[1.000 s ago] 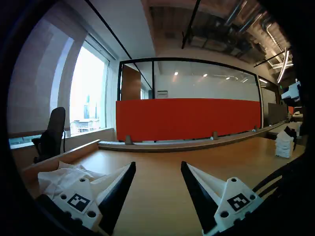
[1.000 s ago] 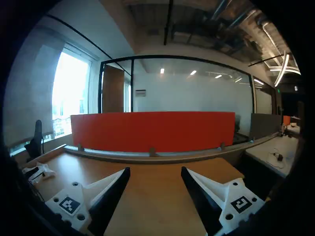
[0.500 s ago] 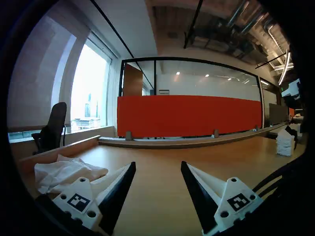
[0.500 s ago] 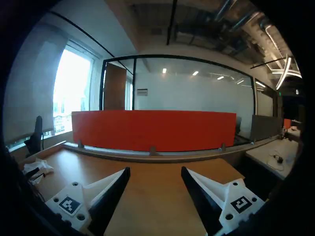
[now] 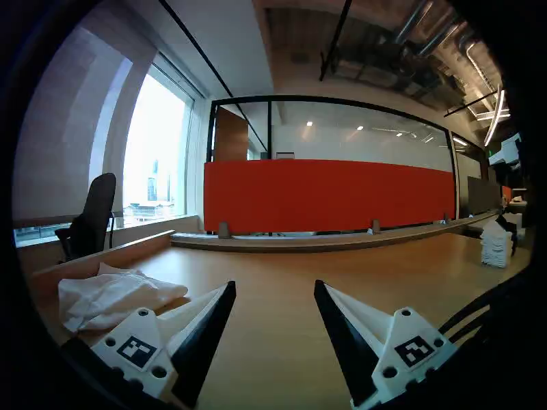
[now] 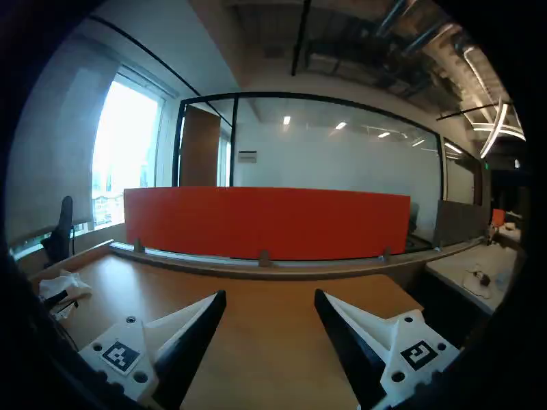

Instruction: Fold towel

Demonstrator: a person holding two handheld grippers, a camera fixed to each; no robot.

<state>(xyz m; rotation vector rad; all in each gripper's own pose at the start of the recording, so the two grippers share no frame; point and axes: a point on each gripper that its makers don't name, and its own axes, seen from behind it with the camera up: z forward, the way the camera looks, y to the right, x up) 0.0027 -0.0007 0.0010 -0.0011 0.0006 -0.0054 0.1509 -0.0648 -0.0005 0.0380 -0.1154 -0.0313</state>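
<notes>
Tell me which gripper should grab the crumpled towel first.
Left. The crumpled white towel lies close beside the left gripper, just off its open jaws on the wooden desk. The right gripper, jaws also open, points at the orange divider, apparently farther off.

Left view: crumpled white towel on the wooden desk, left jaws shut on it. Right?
No. The left gripper is open, jaws apart and holding nothing; the crumpled white towel lies on the wooden desk off to their side. The left gripper view shows it.
</notes>
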